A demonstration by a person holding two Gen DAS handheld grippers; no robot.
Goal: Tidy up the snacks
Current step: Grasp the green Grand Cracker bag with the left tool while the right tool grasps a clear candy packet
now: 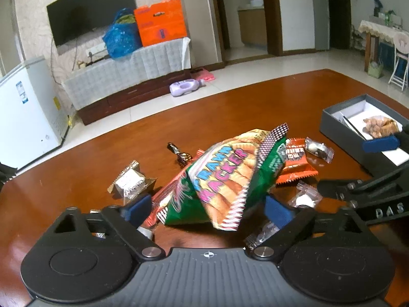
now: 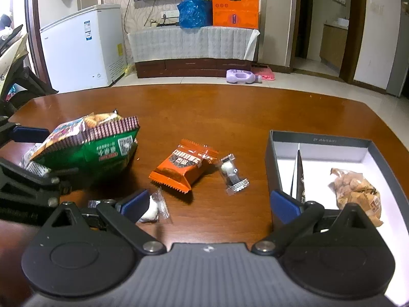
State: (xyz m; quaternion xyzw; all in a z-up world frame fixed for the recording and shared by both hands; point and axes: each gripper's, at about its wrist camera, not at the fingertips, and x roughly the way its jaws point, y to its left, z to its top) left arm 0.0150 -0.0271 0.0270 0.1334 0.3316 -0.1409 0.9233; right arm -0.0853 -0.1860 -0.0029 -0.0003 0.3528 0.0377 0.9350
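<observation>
A green prawn cracker bag (image 1: 225, 179) stands tilted on the brown table (image 1: 89, 158). My left gripper (image 1: 207, 209) is around it, with a blue pad against each side of the bag; the right wrist view also shows this bag (image 2: 89, 148) squeezed between those fingers. An orange snack pack (image 2: 181, 168) and a clear-wrapped candy (image 2: 231, 172) lie mid-table. My right gripper (image 2: 209, 204) is open and empty, low over the table. Its left pad is beside a small white candy (image 2: 156, 209); its right pad is at the wall of a grey box (image 2: 319, 138).
A tan snack bag (image 2: 358, 192) and a dark divider lie inside the box. A silver-wrapped snack (image 1: 130, 181), a dark gold candy (image 1: 180, 153) and a red pack (image 1: 163, 199) lie by the big bag. Beyond the table are a white freezer (image 2: 81, 46) and a TV cabinet.
</observation>
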